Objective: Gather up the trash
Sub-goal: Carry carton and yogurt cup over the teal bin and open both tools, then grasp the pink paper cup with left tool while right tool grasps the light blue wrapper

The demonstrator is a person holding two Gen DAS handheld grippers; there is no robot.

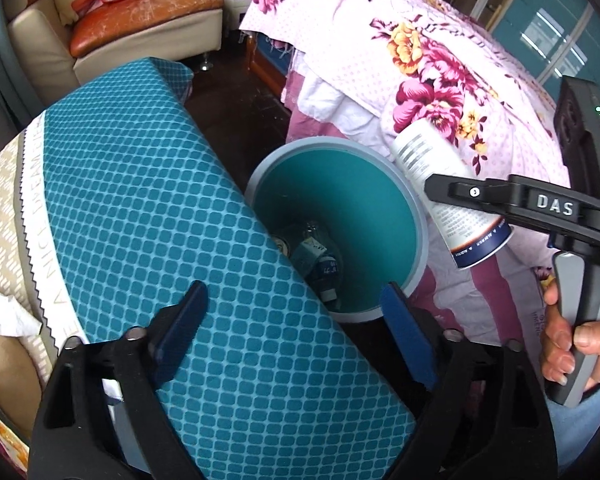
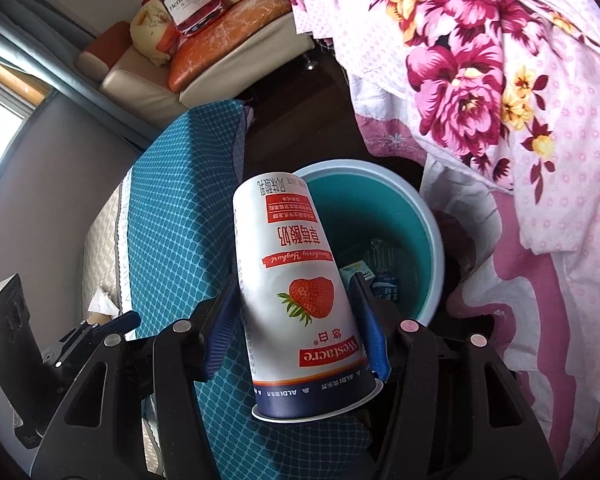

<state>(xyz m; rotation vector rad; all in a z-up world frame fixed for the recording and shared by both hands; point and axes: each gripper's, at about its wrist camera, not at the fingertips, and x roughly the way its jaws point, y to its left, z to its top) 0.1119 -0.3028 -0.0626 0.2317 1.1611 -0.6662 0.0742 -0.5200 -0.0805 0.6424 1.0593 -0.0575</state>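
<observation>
The right gripper (image 2: 296,328) is clamped on the middle of a strawberry yogurt cup (image 2: 296,280), which looks light, thin and easy to squash, so a soft hold suits it, just over the bin (image 2: 432,216), while the left gripper (image 1: 296,328) hangs apart, holding nothing.

The bin (image 1: 414,216) stands ahead of the left gripper (image 1: 296,320), between its spread fingertips, with the cushion (image 1: 148,208) to its left and the bedding (image 1: 440,64) to its right. Bottles (image 1: 320,260) lie inside it. The yoghurt cup (image 2: 296,300) sits between the right gripper (image 2: 296,332) fingers, the bin just beyond.
</observation>
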